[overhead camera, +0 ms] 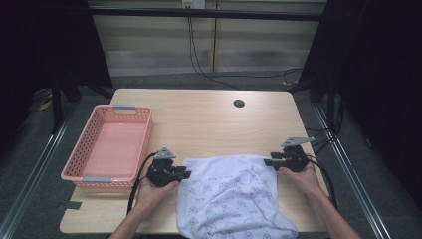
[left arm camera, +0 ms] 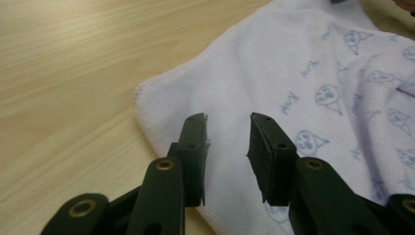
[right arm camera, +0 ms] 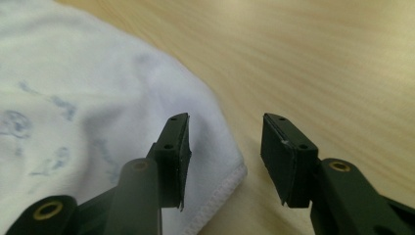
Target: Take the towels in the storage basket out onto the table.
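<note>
A white terry towel with a pale blue printed pattern [overhead camera: 231, 196] lay rumpled at the near edge of the light wooden table [overhead camera: 209, 117], one part hanging over that edge. The left gripper [overhead camera: 185, 174] sat at the towel's left corner, jaws spread, nothing pinched between them. The right gripper [overhead camera: 267, 161] sat at the far right corner, jaws likewise apart over the hem. A pink plastic lattice basket [overhead camera: 144, 132] stood to the left.
</note>
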